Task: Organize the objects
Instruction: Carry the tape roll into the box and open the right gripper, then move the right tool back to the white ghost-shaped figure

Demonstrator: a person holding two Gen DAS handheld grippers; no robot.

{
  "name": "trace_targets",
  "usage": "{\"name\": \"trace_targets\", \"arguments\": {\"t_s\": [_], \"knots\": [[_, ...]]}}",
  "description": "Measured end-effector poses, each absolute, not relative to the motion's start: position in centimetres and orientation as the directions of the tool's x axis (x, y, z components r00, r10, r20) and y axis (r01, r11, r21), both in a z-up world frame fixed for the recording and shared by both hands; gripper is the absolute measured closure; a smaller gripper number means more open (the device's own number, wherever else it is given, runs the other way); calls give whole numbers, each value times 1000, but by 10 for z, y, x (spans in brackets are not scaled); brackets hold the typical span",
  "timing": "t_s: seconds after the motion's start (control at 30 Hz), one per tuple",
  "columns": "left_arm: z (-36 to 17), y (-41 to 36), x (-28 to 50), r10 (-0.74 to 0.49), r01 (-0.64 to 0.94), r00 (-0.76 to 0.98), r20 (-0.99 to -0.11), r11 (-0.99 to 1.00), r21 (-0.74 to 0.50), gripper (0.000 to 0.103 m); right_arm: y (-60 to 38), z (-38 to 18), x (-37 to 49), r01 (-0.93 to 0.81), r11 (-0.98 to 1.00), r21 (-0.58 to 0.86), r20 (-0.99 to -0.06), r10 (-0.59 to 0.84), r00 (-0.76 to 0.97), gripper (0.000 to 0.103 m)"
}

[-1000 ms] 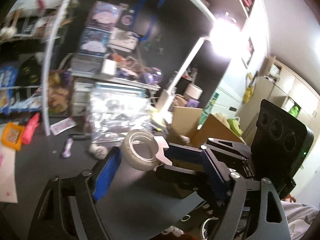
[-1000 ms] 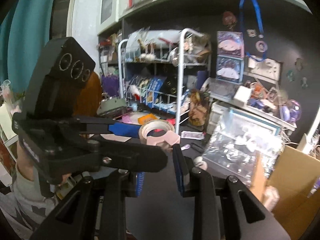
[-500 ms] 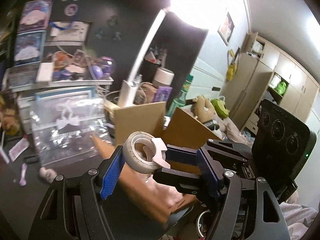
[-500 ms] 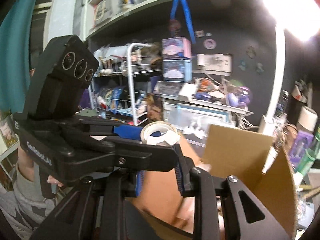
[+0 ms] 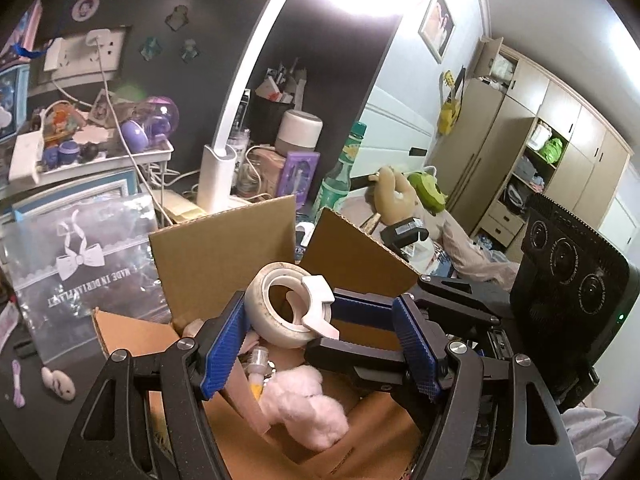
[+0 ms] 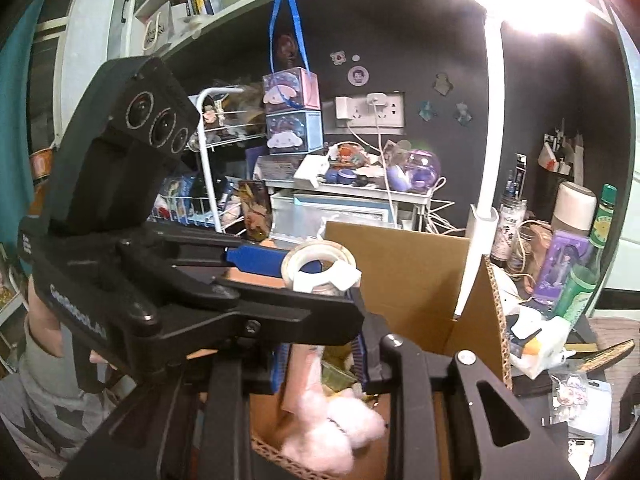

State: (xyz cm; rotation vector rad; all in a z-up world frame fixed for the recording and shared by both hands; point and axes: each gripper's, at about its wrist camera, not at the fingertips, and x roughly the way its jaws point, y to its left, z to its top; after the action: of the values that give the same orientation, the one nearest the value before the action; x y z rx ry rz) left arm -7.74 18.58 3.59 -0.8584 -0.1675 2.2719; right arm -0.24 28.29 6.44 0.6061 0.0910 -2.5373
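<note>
Both grippers now over the open cardboard box point(image 5: 224, 248); a second ago they were over the dark worktop by the clear zip bag point(image 5: 80, 256). Tape roll point(image 5: 280, 304) with white dispenser clip sits in the left gripper point(image 5: 320, 332), touching its left blue pad point(image 5: 224, 344); jaws have just been closing, half open, right pad apart from the roll. Right gripper point(image 6: 320, 356) nearly closed, crossing under the left one; what it pinches cannot be told, clip seems to rest on the right gripper's fingers. Pink fluffy toy point(image 5: 308, 412) lies in the box below. Lamp point(image 5: 240, 92) behind the box
</note>
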Motion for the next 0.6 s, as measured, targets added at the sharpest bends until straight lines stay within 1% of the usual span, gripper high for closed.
{"name": "trace_targets", "arguments": {"t_s": [0.1,0.17,0.2,0.23,0.37,0.6], "knots": [[36,185,-78,651,-567,-538,-535,-749,-342,32,284,64,-4,507,-860,58,-440,-478,-760,79],[36,185,-79,654,-569,-532,-538,-746,-345,28,283,64,-4,506,-861,51,-441,-474,-762,73],[36,185,-78,652,-569,-534,-538,-748,-343,26,283,64,-4,505,-862,48,-439,-472,-764,65],[36,184,-78,651,-567,-537,-537,-750,-341,25,282,65,-4,504,-862,45,-437,-471,-766,63],[39,174,-73,649,-560,-554,-521,-754,-344,25,278,66,-5,500,-865,40,-444,-464,-766,63],[52,131,-51,633,-534,-624,-458,-773,-342,24,266,74,0,506,-862,30,-445,-464,-765,63]]}}
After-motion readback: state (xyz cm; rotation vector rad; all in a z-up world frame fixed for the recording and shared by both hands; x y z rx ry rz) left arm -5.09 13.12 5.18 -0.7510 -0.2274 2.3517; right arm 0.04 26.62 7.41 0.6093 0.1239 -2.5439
